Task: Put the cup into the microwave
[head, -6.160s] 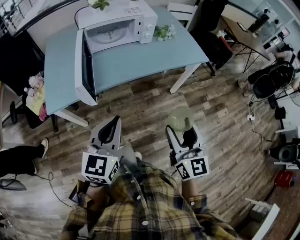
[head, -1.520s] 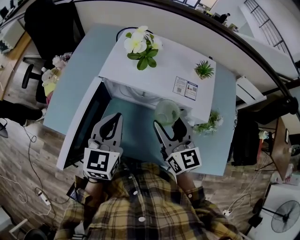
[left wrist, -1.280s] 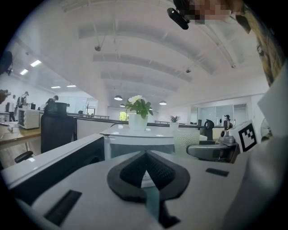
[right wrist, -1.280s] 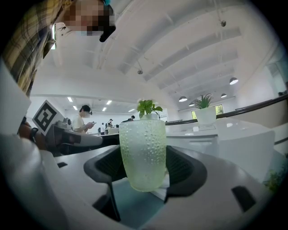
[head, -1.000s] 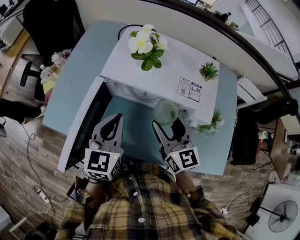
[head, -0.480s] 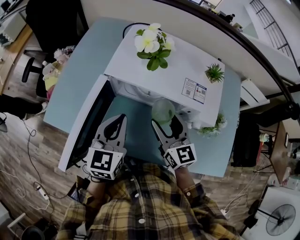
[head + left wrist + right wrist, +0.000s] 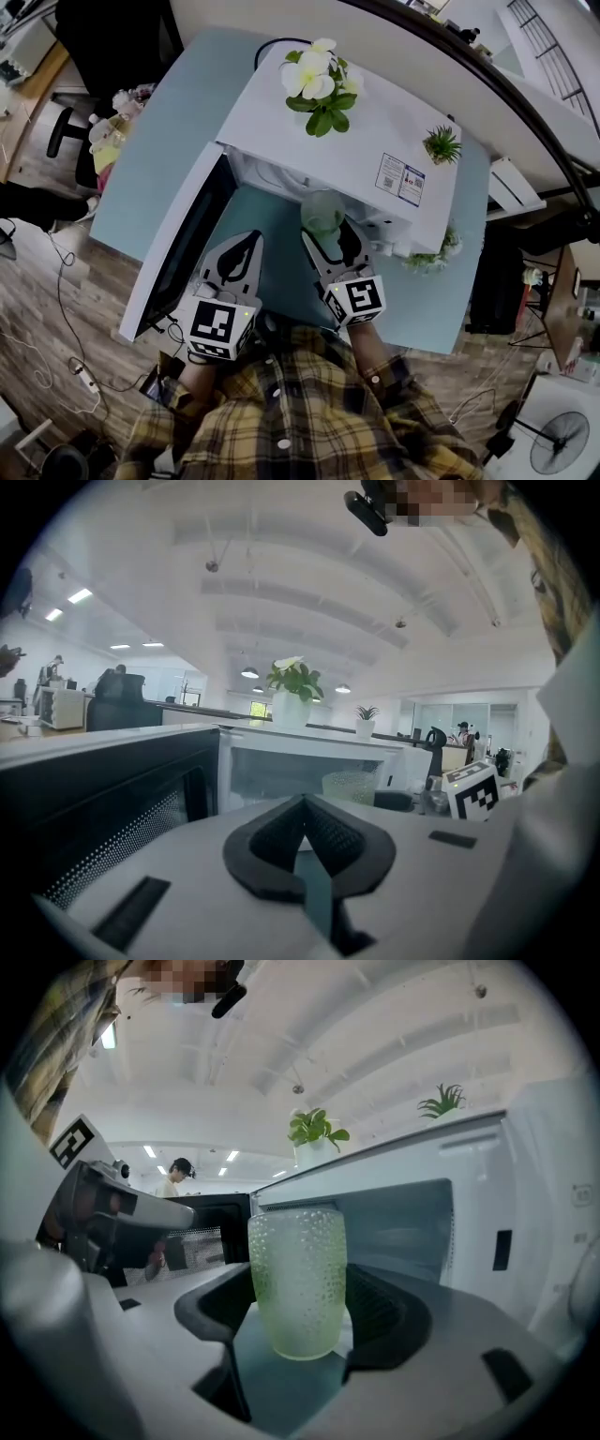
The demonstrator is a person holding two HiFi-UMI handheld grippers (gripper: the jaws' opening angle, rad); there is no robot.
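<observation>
I had the right gripper [image 7: 330, 242] clamped on the green cup [image 7: 296, 1279], which stood upright at the mouth of the microwave [image 7: 349, 131], apparently not yet inside. I judged the upright hold suited a level entry. The door [image 7: 178, 253] stood open to the left. My left gripper [image 7: 238, 269], jaws together on nothing, hovered alongside, clear of the opening.

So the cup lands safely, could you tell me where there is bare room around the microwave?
The microwave cavity behind the cup looks bare. The blue table is free left of the open door and between door and opening. Crowded: the microwave top, with a flowering plant and a small plant.
</observation>
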